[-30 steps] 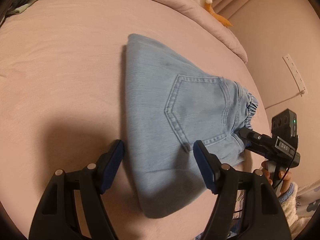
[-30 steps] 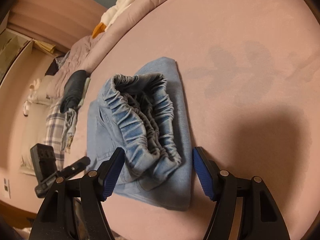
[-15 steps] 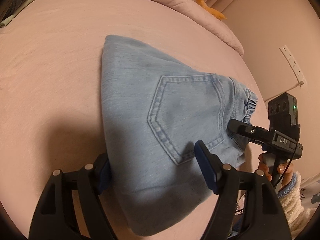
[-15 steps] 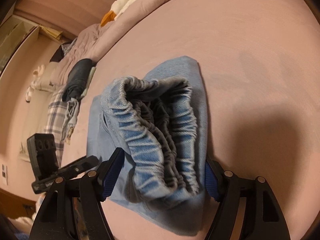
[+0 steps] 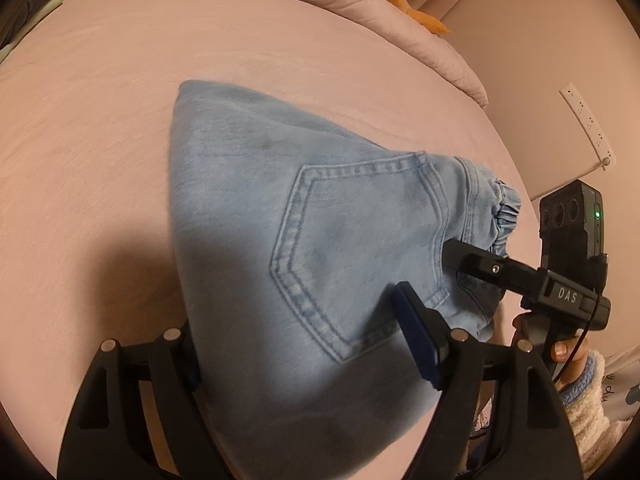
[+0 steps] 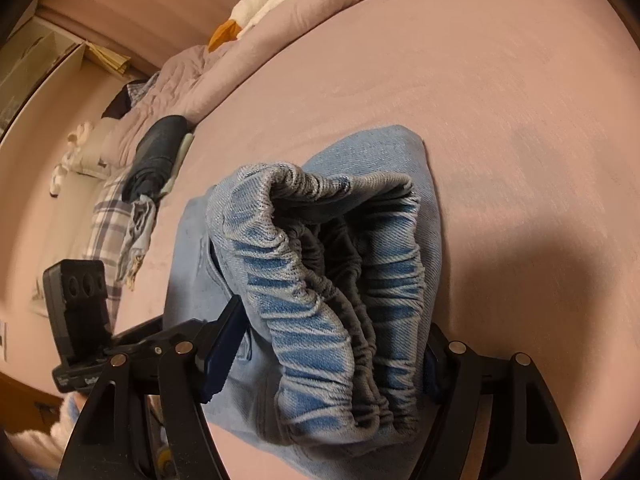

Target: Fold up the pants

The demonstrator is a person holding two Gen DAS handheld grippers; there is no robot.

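Light blue denim pants (image 5: 288, 264) lie folded into a compact stack on the pink bed, back pocket up. My left gripper (image 5: 304, 344) is open, its jaws straddling the near folded edge; the left finger is hidden under the cloth. In the right wrist view the elastic waistband (image 6: 332, 280) bulges up toward the camera. My right gripper (image 6: 324, 348) is open with its jaws on either side of the waistband end. The right gripper also shows in the left wrist view (image 5: 520, 276) at the waistband side.
The pink bed sheet (image 5: 100, 140) spreads around the pants. A rolled pink duvet (image 5: 360, 0) with a white and orange plush lies at the far edge. Dark and plaid clothes (image 6: 140, 184) are piled at the left. A wall with a power strip (image 5: 588, 124) stands right.
Both grippers have moved forward onto the folded pants, so the cloth now sits between their open jaws. The pants look closer and larger in both views.
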